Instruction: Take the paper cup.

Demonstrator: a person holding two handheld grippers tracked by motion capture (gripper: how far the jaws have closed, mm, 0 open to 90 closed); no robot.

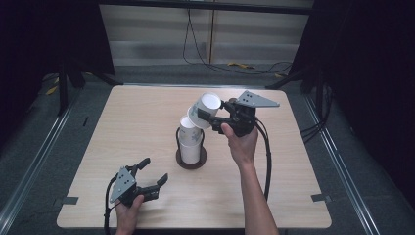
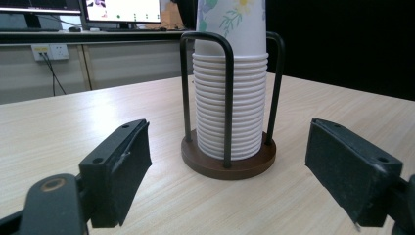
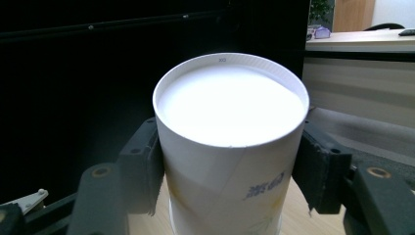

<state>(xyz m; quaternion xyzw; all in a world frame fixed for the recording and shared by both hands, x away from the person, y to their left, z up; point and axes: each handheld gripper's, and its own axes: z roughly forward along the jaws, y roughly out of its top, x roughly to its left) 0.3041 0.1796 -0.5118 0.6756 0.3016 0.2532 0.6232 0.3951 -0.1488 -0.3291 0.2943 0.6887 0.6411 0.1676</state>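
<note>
On the pale wooden table (image 1: 147, 122), the right gripper (image 1: 221, 113) clamps a tilted paper cup (image 1: 204, 110) above the cup stack (image 1: 191, 142) mid-table. The left gripper (image 1: 151, 177) idles open, near left. Squeezing harder could crush the thin cup wall.

Both grippers black, matte. Left gripper (image 1: 153, 172): grey three-cornered plate on top, black cable trailing toward 6 o'clock; flat rectangular pads (image 2: 129, 166), worn at edges, round screw holes along jaw tops, brass-ringed pivot. Right gripper (image 1: 210, 116): same grey plate, thick black cable. Forearms bare, no sleeves.
</note>
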